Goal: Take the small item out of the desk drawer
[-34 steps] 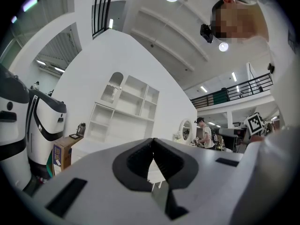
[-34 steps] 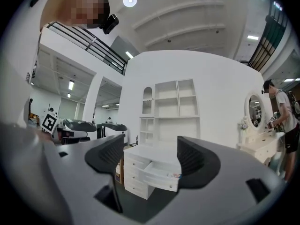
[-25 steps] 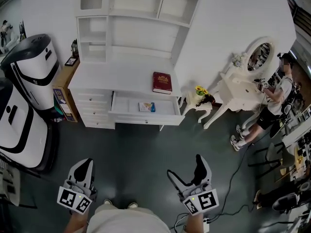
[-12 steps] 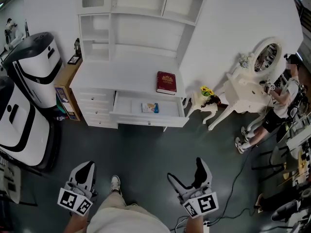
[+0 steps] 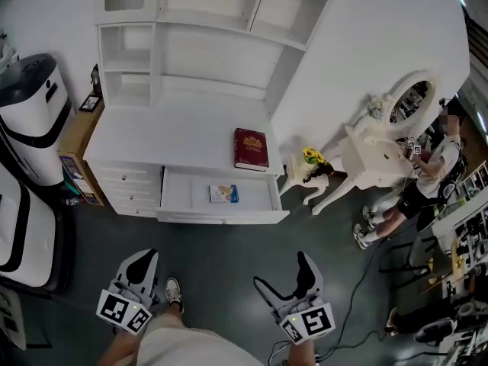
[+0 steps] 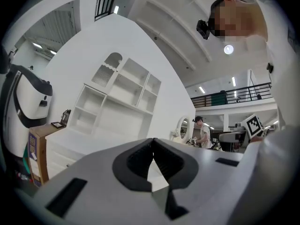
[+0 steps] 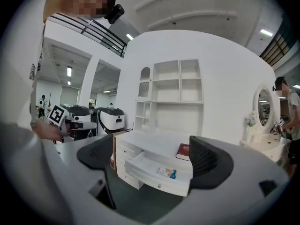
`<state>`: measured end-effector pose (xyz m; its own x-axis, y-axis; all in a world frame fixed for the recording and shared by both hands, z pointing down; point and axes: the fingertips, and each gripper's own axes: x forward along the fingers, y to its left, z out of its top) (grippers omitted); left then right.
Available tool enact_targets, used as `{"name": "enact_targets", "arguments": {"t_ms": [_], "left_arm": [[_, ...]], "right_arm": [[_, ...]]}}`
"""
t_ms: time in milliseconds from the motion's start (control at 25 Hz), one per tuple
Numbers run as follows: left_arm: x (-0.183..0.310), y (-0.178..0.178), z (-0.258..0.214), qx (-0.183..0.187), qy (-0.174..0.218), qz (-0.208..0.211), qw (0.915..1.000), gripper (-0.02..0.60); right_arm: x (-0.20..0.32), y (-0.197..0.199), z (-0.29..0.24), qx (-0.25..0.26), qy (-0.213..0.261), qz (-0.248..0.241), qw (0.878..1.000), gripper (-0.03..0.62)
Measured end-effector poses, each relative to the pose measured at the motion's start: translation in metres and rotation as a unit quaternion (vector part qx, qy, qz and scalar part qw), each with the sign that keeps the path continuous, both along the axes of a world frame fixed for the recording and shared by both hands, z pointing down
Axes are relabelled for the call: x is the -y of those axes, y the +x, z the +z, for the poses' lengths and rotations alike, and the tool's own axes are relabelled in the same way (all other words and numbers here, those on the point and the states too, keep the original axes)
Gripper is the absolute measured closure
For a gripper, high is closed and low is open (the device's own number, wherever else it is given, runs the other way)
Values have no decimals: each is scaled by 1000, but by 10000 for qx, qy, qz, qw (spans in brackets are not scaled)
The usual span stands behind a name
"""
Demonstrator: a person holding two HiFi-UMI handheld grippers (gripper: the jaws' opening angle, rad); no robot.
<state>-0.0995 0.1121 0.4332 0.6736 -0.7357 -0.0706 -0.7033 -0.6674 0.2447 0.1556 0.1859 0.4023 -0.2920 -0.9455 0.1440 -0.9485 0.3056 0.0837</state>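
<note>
The white desk point(image 5: 175, 136) stands ahead with its middle drawer point(image 5: 221, 213) pulled out. A small flat packet point(image 5: 223, 194) lies on the drawer floor, printed in light colours with some blue. The right gripper view shows the same drawer point(image 7: 140, 172) and packet point(image 7: 167, 173) between its jaws, still far off. My left gripper point(image 5: 142, 265) is low at the left, shut and empty, its jaws meeting point(image 6: 153, 146). Low at the right, my right gripper point(image 5: 284, 275) is open and empty point(image 7: 152, 161). Both are well short of the desk, over the dark floor.
A red book point(image 5: 251, 149) lies on the desk top above the drawer. White robot housings point(image 5: 30, 105) and a brown side cabinet point(image 5: 72, 139) stand at the left. At the right are a small stool with flowers point(image 5: 305, 166), a vanity table point(image 5: 377, 155), a person point(image 5: 423, 178) and a floor cable point(image 5: 366, 269).
The desk has come nearer and shifted left in the head view as the person stepped forward. Both grippers keep the same places and states.
</note>
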Motion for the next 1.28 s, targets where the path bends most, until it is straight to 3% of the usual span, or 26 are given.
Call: {"name": "enact_targets", "arguments": {"t_ms": [320,480,760,920,1080,1280], "left_arm": [[136,-3,0,-199,-106,390,9990,566],[171,4,11,-270,-303,501,9979,566],[204,40,17,-220,-447,793,9956,566],[229,52,9,-140,-331,636,9973,566],[243,59,-8,-149,-210,311,9992,566],[261,58,-17,-47,-108,-74,9999,566]], "right_arm": [[130,-30,-20,-308,-146,58,9994,95],[157,-33,-13,-546,-337,93,9979,95],[193,-9,0,-431,-447,228,9978,95],[220,3,12,-461,-498,27,9977,95],[251,25,17,-50,-553,-233,9982,95],[293,38,61,-781,-894,-706,9904,95]]}}
